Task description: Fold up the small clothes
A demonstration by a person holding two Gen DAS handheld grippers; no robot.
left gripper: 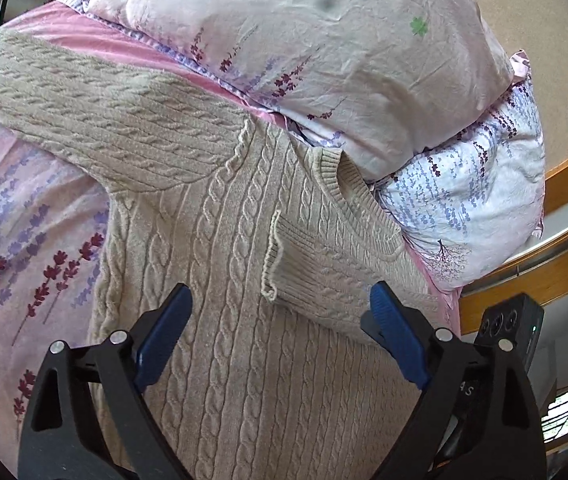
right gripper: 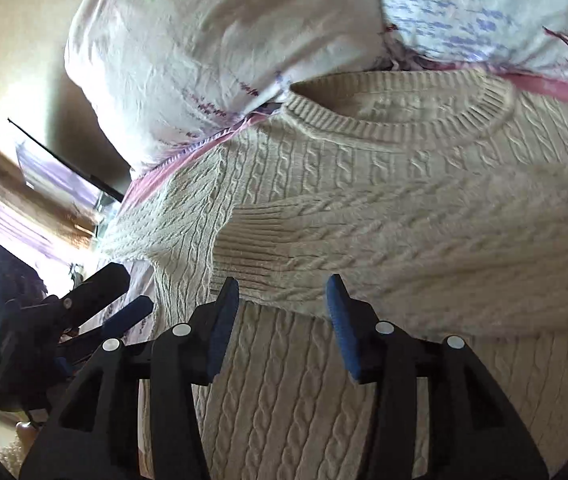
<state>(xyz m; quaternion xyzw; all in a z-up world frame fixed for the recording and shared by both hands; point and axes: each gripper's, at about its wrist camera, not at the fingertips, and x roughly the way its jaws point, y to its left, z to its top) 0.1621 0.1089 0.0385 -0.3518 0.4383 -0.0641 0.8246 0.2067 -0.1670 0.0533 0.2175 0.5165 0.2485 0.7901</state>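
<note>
On the bed, a beige cable-knit sweater [left gripper: 235,320] lies front side up on a pink bedsheet [left gripper: 11,216] printed with lavender sprigs. Its ribbed collar [left gripper: 336,176] rests against the foot of a pale floral pillow [left gripper: 304,52], which sits on a second, white-and-lilac pillow [left gripper: 476,200].

One sleeve [left gripper: 95,112] extends outward across the sheet, flat and unfolded. The other sleeve [left gripper: 348,276] is folded inward over the chest, and its ribbed cuff [left gripper: 279,256] lies on the sweater's front, below the collar.

Left gripper [left gripper: 279,312]: the jaws stand wide apart above the sweater's front. The folded sleeve and its cuff lie in the span between the blue pads [left gripper: 163,336], but neither pad presses on the knit. Nothing is held.

Right gripper [right gripper: 284,304]: the jaws are parted, narrower than the left pair, and hang over the body of the sweater just below the folded sleeve's cuff [right gripper: 251,256]. The pads do not clamp any fabric; this gripper also holds nothing. The right wrist view is motion-blurred, so fine contact cannot be confirmed.

In the right wrist view the left gripper appears at the lower left, beside the sweater's edge. A wooden bed frame [left gripper: 564,248] borders the mattress beyond the pillows.
</note>
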